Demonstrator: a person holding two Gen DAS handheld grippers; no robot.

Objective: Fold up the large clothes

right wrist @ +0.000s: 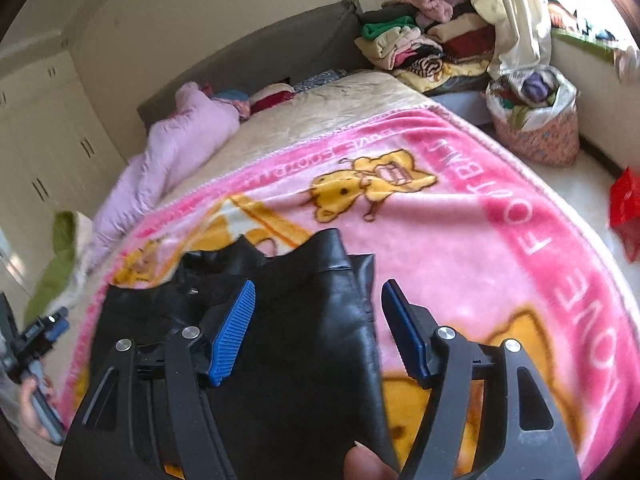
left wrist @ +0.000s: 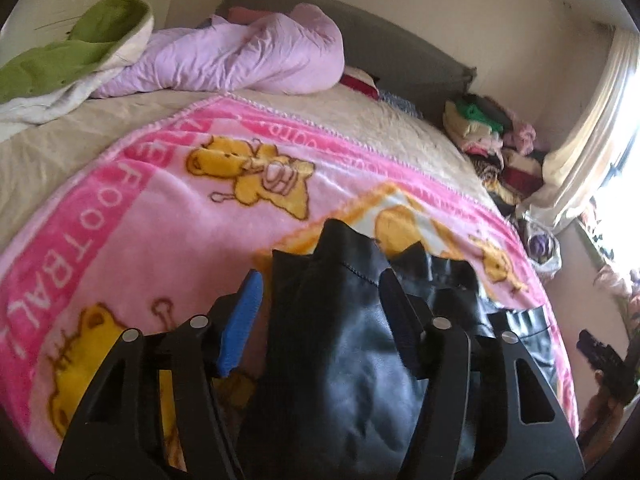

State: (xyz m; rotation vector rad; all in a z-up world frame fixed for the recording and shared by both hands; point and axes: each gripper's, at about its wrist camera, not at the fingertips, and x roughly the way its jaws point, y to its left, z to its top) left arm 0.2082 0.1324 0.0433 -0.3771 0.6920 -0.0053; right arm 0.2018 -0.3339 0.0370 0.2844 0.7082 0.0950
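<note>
Your left gripper stands with its jaws apart. The blue pad on the left finger is clear of the cloth, with a gap of pink blanket showing beside it. The black leather-look garment lies bunched between the two fingers and reaches forward past the tips. The right finger lies against the garment's edge, but whether it presses cannot be told. Nothing is clamped. Ahead of the jaws and to their left, a lilac quilt and a green and white cover lie heaped at the head of the bed. Ahead and to the right, stacked clothes sit beside the bed near the curtain.

Your right gripper is also parted, with both blue pads in view. The same black garment lies between and beneath the fingers, its hem past the tips. The left pad rests over the cloth; the right pad stands off it, above the blanket. No grip is made here either. A fingertip shows behind the jaws at the lower edge. Far left of the jaws, your other hand holds the left gripper at the blanket's edge. Ahead and right of the jaws stand a pile of folded clothes and a full basket on the floor, and a red item further right.
</note>
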